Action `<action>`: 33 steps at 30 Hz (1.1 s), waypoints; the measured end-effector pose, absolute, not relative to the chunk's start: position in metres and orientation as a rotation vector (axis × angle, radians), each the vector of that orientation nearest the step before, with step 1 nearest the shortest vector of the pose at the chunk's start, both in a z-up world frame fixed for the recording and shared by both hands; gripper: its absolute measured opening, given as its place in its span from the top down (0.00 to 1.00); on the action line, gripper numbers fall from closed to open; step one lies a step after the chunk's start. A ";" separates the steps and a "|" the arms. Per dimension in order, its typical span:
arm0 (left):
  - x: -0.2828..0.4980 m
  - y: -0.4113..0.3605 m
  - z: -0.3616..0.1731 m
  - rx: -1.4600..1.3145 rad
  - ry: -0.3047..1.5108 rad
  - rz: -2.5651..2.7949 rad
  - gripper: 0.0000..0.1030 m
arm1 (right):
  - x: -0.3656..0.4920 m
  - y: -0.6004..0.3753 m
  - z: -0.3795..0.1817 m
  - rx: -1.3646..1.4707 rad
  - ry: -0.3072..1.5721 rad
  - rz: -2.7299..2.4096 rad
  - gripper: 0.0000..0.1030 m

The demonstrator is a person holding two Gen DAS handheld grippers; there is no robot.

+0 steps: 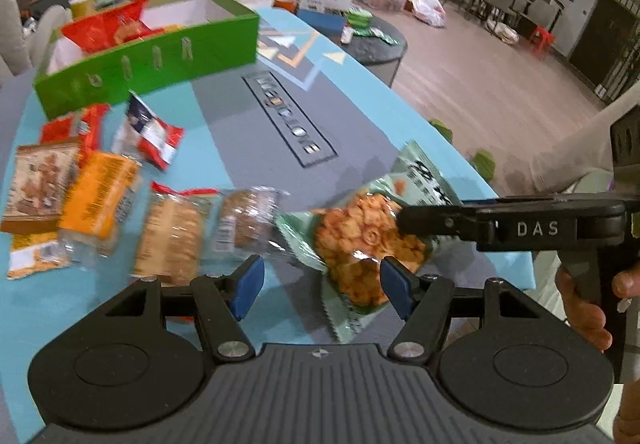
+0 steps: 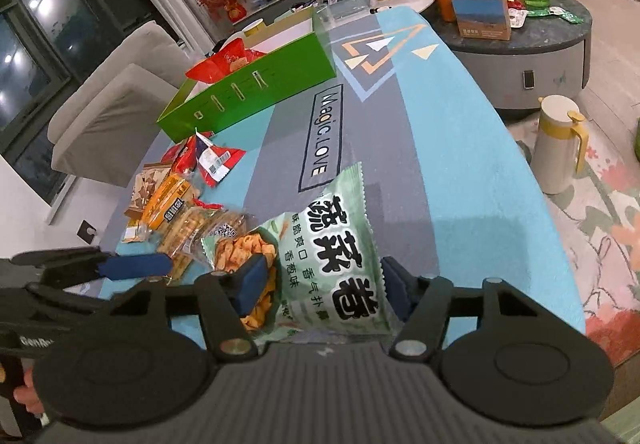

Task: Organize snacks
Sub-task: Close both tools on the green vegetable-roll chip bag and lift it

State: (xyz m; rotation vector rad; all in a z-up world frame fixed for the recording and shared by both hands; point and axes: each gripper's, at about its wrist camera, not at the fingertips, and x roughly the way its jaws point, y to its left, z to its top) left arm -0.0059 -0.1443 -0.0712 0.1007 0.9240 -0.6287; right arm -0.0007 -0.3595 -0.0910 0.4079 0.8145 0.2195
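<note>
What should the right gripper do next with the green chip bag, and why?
Probably close the right gripper on the green bag. The bag lies between its open blue pads without being pinched yet, and the green box, already holding a red bag, waits further up the table. The left gripper is open and empty beside it, so it need not help.

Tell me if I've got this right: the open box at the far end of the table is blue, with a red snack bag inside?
Not quite. The box is green, not blue, as the right wrist view shows. It does sit open at the far end of the table, with a red snack bag inside.
</note>
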 end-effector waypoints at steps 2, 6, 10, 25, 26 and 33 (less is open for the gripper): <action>-0.005 -0.150 -0.075 0.096 0.940 -0.633 0.40 | 0.000 -0.362 -0.092 0.414 0.812 0.220 0.40; 0.000 -0.156 -0.081 0.083 0.964 -0.641 0.38 | 0.001 -0.364 -0.092 0.404 0.805 0.223 0.40; 0.004 -0.160 -0.084 0.065 0.972 -0.644 0.35 | 0.001 -0.365 -0.094 0.410 0.798 0.230 0.40; -0.004 -0.167 -0.076 0.057 0.854 -0.763 0.56 | -0.004 -0.350 -0.076 0.318 0.753 0.208 0.48; -0.004 -0.167 -0.076 0.056 0.860 -0.762 0.56 | -0.004 -0.350 -0.075 0.312 0.750 0.208 0.48; -0.002 -0.159 -0.082 0.071 0.920 -0.664 0.38 | -0.003 -0.361 -0.086 0.369 0.791 0.198 0.48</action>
